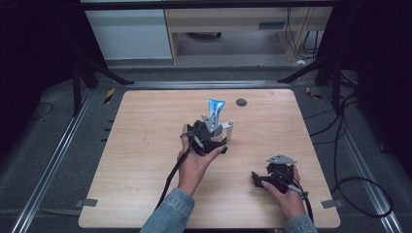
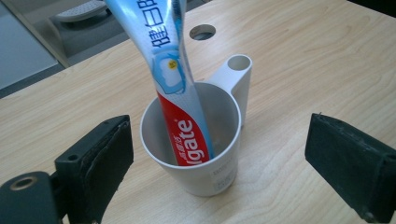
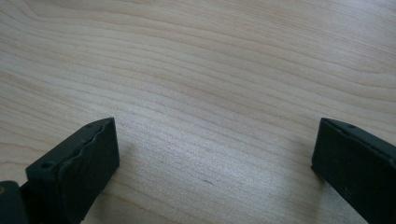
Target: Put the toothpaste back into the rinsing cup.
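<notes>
From the high view, the left hand-held gripper [image 1: 217, 127] sits over the middle of the wooden surface [image 1: 145, 145], nosed up to a white cup [image 1: 227, 130] with a blue toothpaste tube [image 1: 214, 107] poking up out of it. Over at the near right, the right hand-held gripper [image 1: 258, 178] rests low on the surface, well apart from the cup.

Now the left gripper view, and this is the clear one: the toothpaste tube [image 2: 175, 88] stands tilted inside the white cup [image 2: 196, 140], cap end down, its flat crimped end rising out of the top of the picture. The left hand-held gripper [image 2: 217, 156] is spread wide and released, one jaw on either side of the cup, neither pad touching it or the tube. The tube looks light and soft, a glossy plastic skin that would dent and could slip under a hard squeeze; my call is to pinch it across its flat upper part above the rim. The cup is thin, stiff plastic, light enough to tip, with a hollow side holder [image 2: 238, 70] that appears to be meant for a brush.

The right gripper view gives bare wood grain: the right hand-held gripper [image 3: 215, 168] is wide apart, gripping nothing.
</notes>
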The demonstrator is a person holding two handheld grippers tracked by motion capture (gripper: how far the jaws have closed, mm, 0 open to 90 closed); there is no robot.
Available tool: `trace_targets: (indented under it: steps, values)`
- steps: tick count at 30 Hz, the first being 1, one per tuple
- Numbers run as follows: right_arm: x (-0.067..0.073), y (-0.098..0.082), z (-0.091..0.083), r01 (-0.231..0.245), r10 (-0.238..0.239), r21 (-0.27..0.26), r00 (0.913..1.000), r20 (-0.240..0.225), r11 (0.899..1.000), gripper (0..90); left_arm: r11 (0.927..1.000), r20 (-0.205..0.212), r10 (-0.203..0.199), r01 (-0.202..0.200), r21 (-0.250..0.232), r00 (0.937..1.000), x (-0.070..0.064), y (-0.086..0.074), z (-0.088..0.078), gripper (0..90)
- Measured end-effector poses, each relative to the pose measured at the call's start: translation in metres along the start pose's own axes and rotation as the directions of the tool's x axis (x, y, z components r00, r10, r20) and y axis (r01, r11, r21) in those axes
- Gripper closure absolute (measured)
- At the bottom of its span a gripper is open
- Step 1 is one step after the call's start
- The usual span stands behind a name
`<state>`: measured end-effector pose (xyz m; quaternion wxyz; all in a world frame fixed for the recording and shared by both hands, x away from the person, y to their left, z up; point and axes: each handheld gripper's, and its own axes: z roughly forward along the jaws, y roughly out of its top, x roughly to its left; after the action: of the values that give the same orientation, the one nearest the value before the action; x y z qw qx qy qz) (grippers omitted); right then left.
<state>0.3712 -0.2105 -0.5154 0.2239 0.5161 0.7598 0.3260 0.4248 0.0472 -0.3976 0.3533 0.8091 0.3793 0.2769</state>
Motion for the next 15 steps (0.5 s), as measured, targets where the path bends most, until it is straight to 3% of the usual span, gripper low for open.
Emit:
trace_targets:
  steps: [6,12,15]
  values:
    - [0.000,0.000,0.000,-0.002,0.002,0.000,1.0000,0.000,1.000,0.9,0.9990,0.028,0.039,-0.040,0.021,0.9988,-0.004,-0.003,-0.001,5.1]
    - [0.000,0.000,0.000,0.002,-0.002,-0.001,1.0000,0.000,1.000,1.0,0.9981,0.072,0.037,-0.041,0.046,0.9967,-0.010,-0.014,-0.006,4.6]
    - [0.000,0.000,0.000,0.003,-0.003,-0.001,1.0000,0.001,1.000,1.0,0.9970,0.072,0.049,-0.053,0.057,0.9962,-0.008,-0.023,-0.007,4.7]
